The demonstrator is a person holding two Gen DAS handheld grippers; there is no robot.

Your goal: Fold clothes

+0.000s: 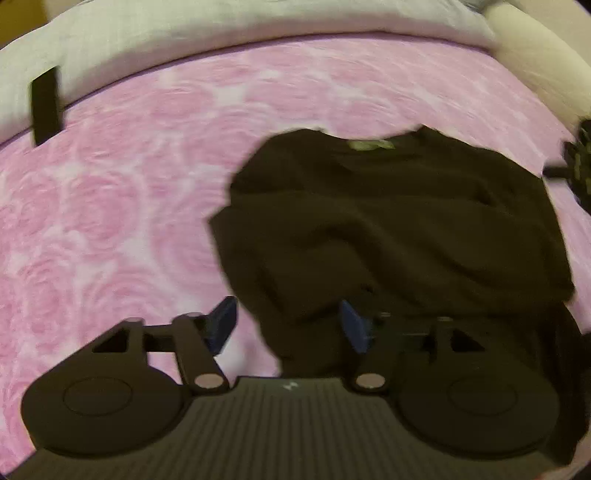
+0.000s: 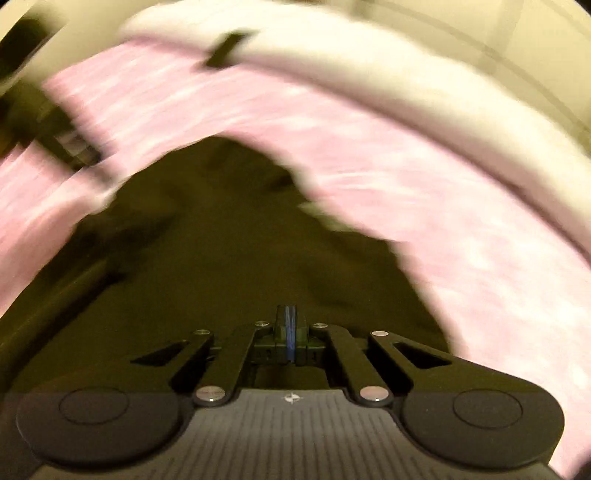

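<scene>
Black shirt (image 1: 388,221) is lying on pink bedding (image 1: 110,221), reaching between the left gripper (image 1: 291,325)'s wide-standing fingers. Right gripper (image 2: 290,332) is sitting pressed shut above the cloth, seemingly pinching nothing; lifting now risks leaving the hem behind.

My bed's pink rose-patterned sheet (image 1: 129,206) carried the dark T-shirt (image 1: 388,221); beyond it lay a white blanket (image 1: 221,33) and a black phone-like slab (image 1: 46,105).
</scene>
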